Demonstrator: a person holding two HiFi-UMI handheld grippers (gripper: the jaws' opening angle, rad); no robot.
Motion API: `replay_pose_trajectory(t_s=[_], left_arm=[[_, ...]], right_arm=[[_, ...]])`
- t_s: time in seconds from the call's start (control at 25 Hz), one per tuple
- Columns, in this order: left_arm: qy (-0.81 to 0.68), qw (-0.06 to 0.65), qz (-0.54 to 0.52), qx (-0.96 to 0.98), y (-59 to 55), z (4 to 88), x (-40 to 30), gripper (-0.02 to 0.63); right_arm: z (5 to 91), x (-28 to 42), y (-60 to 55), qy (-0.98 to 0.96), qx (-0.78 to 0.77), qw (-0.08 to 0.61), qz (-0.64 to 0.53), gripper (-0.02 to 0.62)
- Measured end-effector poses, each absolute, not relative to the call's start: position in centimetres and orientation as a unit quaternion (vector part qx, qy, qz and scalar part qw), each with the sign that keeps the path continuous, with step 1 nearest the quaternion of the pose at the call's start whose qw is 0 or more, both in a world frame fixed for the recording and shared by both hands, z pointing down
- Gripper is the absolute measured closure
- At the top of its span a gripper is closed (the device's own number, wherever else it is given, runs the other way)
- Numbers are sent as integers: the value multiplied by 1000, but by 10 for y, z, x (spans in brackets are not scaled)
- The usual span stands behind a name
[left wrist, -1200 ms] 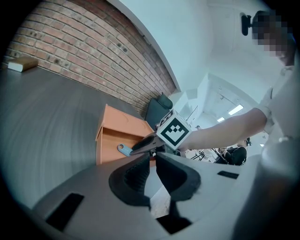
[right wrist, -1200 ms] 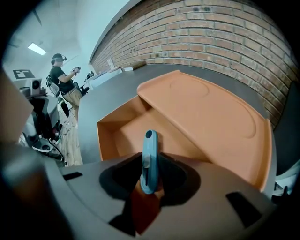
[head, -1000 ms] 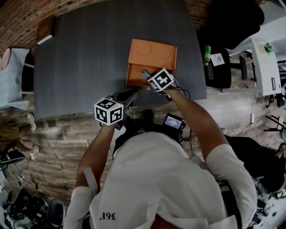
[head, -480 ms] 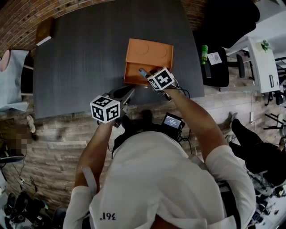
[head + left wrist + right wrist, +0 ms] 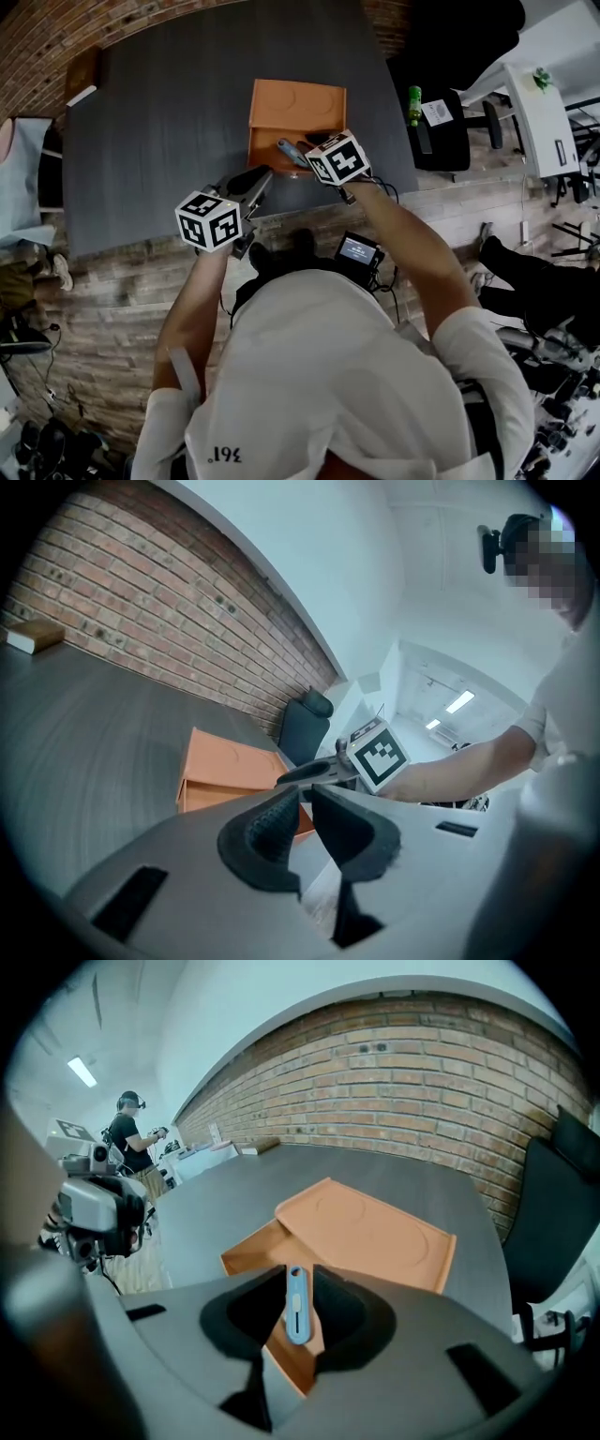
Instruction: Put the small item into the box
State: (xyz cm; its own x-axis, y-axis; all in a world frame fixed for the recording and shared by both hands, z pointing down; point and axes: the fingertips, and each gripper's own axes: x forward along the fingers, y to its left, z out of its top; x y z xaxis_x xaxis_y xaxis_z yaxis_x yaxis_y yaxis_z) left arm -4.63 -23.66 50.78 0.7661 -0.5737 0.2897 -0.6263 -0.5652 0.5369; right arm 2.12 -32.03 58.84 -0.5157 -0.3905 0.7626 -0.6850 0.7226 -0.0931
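Clock bearings are read from above, with 12 o'clock pointing away from the person.

A dark grey tabletop carries a flat orange cardboard box at the person's 12 o'clock. Its lid, embossed with circles, lies toward 12 and its open compartment toward 6. The right gripper reaches in from 5 o'clock of the box. Its jaws are closing on a slim pale-blue plastic item, and the pads press the item's two sides. The item's free end points toward 11 o'clock, over the open compartment. I cannot tell whether it touches the box.

In the right gripper view the pale-blue item stands upright between the pads and hides part of the box's near wall.

The left gripper sits at 7 o'clock of the box, over the table's near edge. Its jaws are drawn almost together and nothing is between them. From the left gripper view, these jaws and the right gripper's marker cube block the box's near right corner.

Surroundings:
- A small brown block lies at the table's 10 o'clock corner.
- A green bottle stands at 3 o'clock of the box, beyond the table edge.
- A black chair stands at 1 o'clock.
- A white desk stands farther toward 3.
- A brick wall runs behind the table.
- A small lit screen hangs at the person's chest.
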Motion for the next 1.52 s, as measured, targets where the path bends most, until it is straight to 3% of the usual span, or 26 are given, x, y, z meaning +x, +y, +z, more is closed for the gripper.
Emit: replay_pose_trajectory(t_s=[1.52], left_arm=[[-317,219,-109,916,-214,335,-64,555]], right_arm=[[352,42,-292,-901,402,115,112,558]])
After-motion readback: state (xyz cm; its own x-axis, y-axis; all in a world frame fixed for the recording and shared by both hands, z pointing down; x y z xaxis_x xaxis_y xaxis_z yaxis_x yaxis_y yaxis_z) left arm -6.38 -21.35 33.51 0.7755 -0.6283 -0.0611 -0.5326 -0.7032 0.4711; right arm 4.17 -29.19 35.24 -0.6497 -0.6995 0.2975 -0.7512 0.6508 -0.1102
